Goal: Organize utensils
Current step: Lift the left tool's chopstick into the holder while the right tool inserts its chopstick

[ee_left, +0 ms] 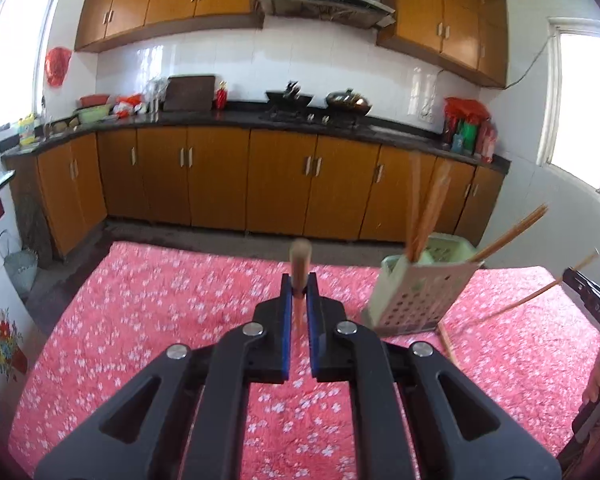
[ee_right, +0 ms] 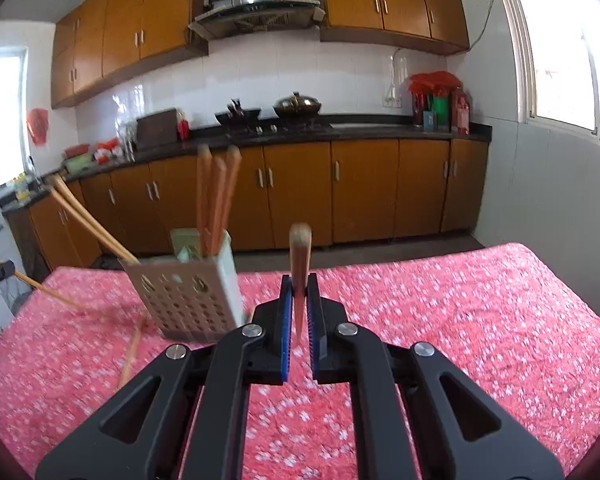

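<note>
Chopsticks, one in each of my two grippers. My left gripper (ee_left: 299, 294) is clamped on a single chopstick (ee_left: 300, 264); the stick passes between the blue pads, its rounded end pointing up and away over the table. My right gripper (ee_right: 299, 294) is likewise closed tight on one chopstick (ee_right: 299, 256), held the same way, with a squarer end uppermost. Each stick is pinched partway along its length, which I judge keeps it steady and leaves a free end to lead into an opening.

Holder (ee_left: 420, 292): a pale green perforated caddy near the far edge of the table, between my two grippers. It appears tilted, though the lens bends the view and I cannot be sure. Several chopsticks (ee_right: 216, 196) stand upright in its back compartment; others (ee_left: 512, 232) lean outward over its side. Standing them on end groups them, which is probably what the task intends.

Loose chopstick (ee_right: 132, 348): lying flat on the cloth just beside the holder's base, not yet gathered.

Table (ee_right: 480, 320): covered by a pink flowered cloth.

Judgement: sorting is partly done; the two held sticks most likely go into the holder next.
</note>
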### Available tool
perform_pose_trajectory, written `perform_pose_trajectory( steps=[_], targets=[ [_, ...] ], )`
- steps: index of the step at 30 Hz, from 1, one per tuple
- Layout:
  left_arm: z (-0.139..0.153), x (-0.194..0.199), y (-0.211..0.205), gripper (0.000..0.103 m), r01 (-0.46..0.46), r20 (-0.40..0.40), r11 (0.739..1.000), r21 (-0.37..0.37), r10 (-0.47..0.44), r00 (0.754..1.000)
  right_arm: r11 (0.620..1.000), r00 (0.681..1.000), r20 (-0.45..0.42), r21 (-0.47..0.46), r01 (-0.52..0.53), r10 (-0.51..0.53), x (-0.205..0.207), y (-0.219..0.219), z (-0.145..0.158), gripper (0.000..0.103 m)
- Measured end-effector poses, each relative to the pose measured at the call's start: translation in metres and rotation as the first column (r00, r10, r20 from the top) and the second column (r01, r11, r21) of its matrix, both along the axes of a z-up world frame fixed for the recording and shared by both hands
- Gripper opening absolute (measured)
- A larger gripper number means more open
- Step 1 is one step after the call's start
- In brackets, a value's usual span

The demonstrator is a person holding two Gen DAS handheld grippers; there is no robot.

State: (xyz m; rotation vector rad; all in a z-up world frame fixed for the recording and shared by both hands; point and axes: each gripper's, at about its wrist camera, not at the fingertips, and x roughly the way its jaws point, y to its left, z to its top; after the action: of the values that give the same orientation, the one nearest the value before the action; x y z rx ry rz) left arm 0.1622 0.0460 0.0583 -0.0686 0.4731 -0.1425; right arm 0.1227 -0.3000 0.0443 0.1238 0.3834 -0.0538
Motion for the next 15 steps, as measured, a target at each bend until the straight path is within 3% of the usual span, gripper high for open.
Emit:
perform_pose_trajectory(
  steps=[8,15],
  targets=[
    [0.057,-0.016,-0.014,0.008,0.073,0.112,0.997,-0.029,-0.069,0.991,0.988,0.984,0.145,0.094,-0.122,0.108,-0.016,0.007,0.067,0.008],
    [0.1,-0.014,-0.044,0.008,0.112,0.245,0.989,-0.095,-0.086,0.966,0.983,0.951,0.28,0.088,-0.16,0.13,-0.008,0.028,0.101,0.008]
  ],
)
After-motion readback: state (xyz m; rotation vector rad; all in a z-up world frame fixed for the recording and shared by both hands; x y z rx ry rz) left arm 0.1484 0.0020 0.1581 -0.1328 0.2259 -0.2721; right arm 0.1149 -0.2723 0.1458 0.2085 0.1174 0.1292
